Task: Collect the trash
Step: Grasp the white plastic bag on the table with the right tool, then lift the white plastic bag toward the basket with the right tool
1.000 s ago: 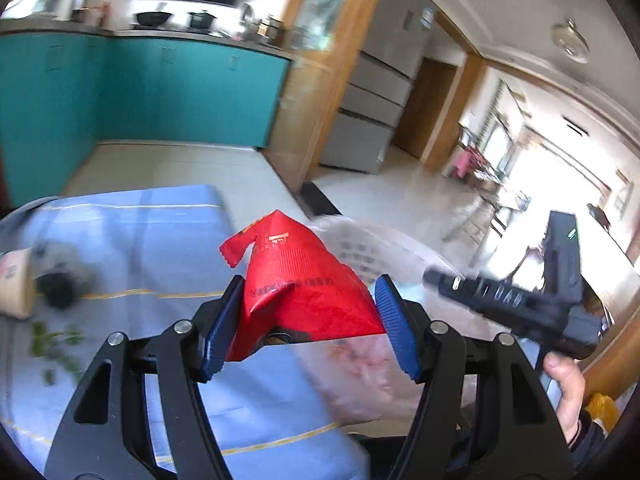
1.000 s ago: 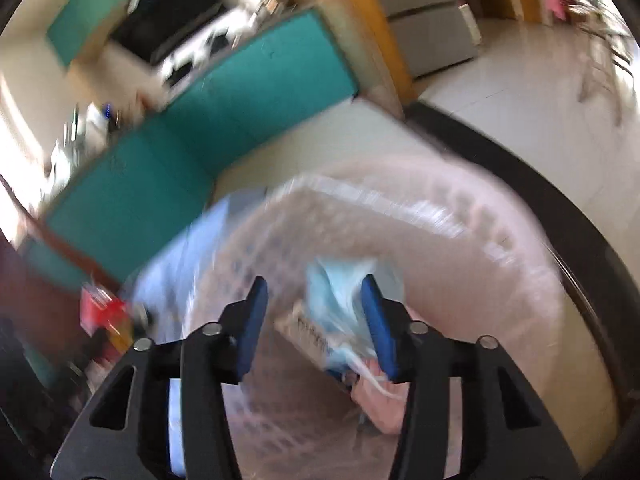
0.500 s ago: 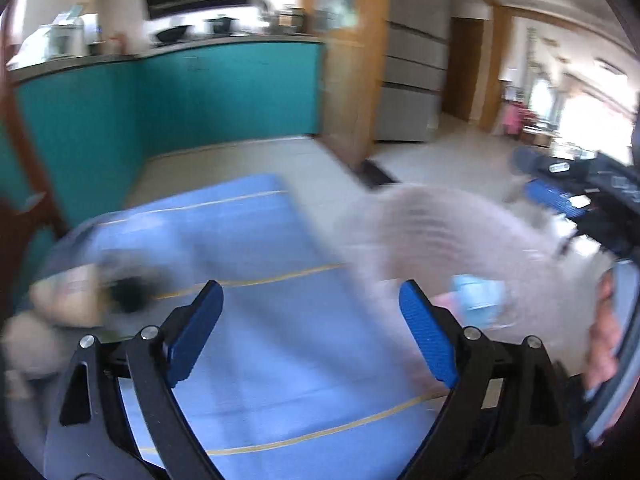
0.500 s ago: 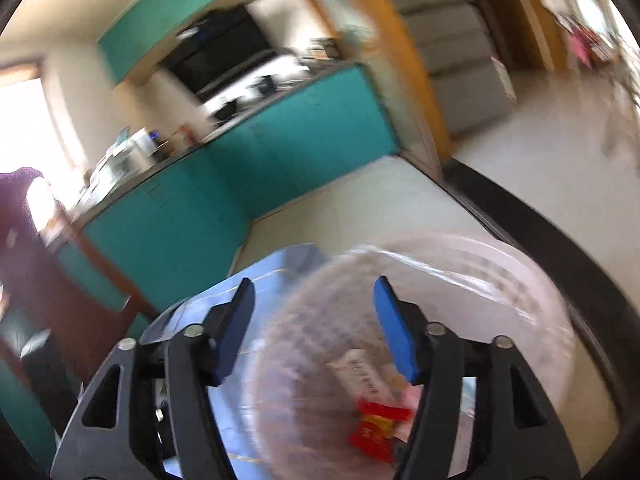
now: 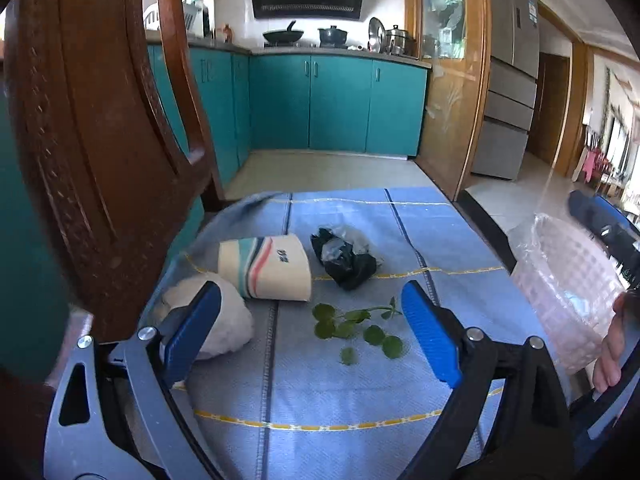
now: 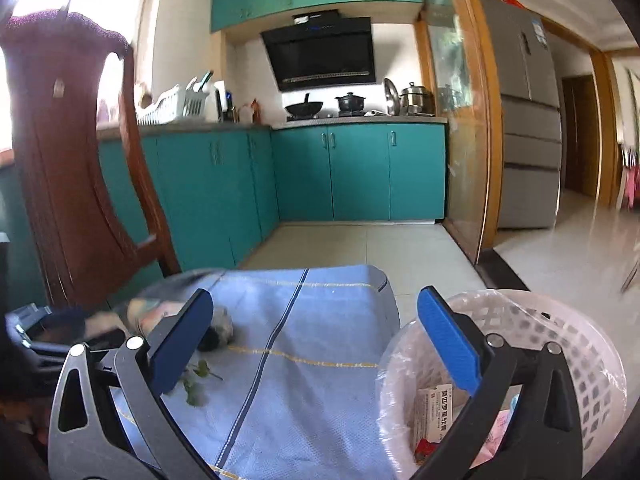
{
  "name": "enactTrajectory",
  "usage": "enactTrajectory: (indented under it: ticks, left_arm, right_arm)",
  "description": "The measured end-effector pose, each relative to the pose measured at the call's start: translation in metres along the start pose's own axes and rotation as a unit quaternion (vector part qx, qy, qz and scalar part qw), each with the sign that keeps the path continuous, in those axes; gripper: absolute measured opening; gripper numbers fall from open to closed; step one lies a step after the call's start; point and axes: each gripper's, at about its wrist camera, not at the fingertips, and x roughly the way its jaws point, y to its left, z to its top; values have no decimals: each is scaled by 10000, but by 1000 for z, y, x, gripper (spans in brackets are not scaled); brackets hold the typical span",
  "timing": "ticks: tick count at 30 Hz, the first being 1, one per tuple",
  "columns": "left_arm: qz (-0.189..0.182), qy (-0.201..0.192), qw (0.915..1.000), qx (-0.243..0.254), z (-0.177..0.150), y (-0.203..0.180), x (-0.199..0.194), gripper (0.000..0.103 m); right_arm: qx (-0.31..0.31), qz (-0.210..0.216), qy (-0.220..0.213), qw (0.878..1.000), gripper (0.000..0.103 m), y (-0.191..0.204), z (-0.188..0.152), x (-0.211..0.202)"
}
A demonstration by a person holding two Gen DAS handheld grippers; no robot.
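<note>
On the blue tablecloth (image 5: 352,392) lie a striped paper cup on its side (image 5: 266,270), a crumpled black bag (image 5: 344,258), a white crumpled tissue (image 5: 218,322) and green leaf sprigs (image 5: 356,326). My left gripper (image 5: 312,332) is open and empty, hovering just above the leaves, its left finger over the tissue. My right gripper (image 6: 312,344) is open and empty above the cloth, beside the white lined trash basket (image 6: 560,340), which holds a carton and red wrapper (image 6: 434,412). The basket also shows in the left wrist view (image 5: 568,280).
A dark wooden chair back (image 5: 100,140) stands close at the table's left; it also shows in the right wrist view (image 6: 68,180). Teal kitchen cabinets (image 5: 336,104) and tiled floor lie beyond the far table edge. A hand (image 5: 612,344) shows by the basket.
The red wrapper left my left gripper and the blue item left my right gripper; both grippers opened. Both swung left from the basket back over the table, and the left one dropped towards the leaves.
</note>
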Motion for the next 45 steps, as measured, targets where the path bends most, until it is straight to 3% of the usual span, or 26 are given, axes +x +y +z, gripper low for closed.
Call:
enactTrajectory:
  ticks: [3,5,7,10,17,20,24,26,28,29,30,31,34,36,39,41,43,45]
  left_arm:
    - [273,-450,9985,159,2,-5,-17,92]
    - [258,-898,9955,136,4,-3,-38,92]
    - [219,-1208,9924,61,8,1,-61,92]
    - [295,-1462,9886,-207,23,14,-97,92]
    - [465,-1582,9855,-392,66,46,-154,92]
    - [511,-1598,9849,-415,69,49,-161,92]
    - [572,-1493,9863,-413,64,50,-160,92]
    - [539,-1432,9871,-465,62,51,-156,92]
    - [500,-1385,9877,-527,61,52,-151,92]
    - [459,-1355,9881,-562,61,51,-149,92]
    - [430,-1344,9883,-580,61,52,-147,92]
    - [398,-1353,9882,-592,61,51,-146,92]
    - [342,-1382,9881,-588,60,48,-144,92]
    - [248,-1337,9888,-618,59,46,-137,92]
    - [35,-1126,9918,-604,58,38,-113,92]
    - [-32,-791,9957,-486,56,27,-79,92]
    - [-43,-419,9985,-359,53,16,-41,92]
    - [53,-15,9996,-289,49,8,3,91]
  right_arm:
    - [-299,-77,349,9989,100,10,-7,14]
    - [-312,111,866,9957,97,11,-13,32]
    - [-59,655,1262,9898,70,13,-15,48]
    - [315,1609,1570,9739,56,29,-12,68]
    - [-213,2935,1990,9348,56,129,-7,102]
    - [-607,3061,2260,9228,57,173,-20,121]
    - [-563,3283,2441,9107,69,198,-33,134]
    - [-642,3277,2435,9106,69,205,-36,133]
    - [-744,3351,2423,9074,47,209,-39,131]
    - [-759,3388,2537,9028,22,209,-41,133]
    - [-672,3445,2687,8970,11,206,-43,135]
    - [-504,3532,2728,8935,9,197,-42,133]
    - [-162,3487,2726,8966,8,157,-28,120]
    - [-79,3328,2527,9085,8,127,-14,102]
    - [-173,2639,2290,9368,8,69,7,71]
    - [-381,1948,2225,9545,8,36,10,59]
    - [-459,1337,2341,9619,8,14,3,58]
    - [-486,1052,2455,9624,8,4,-4,58]
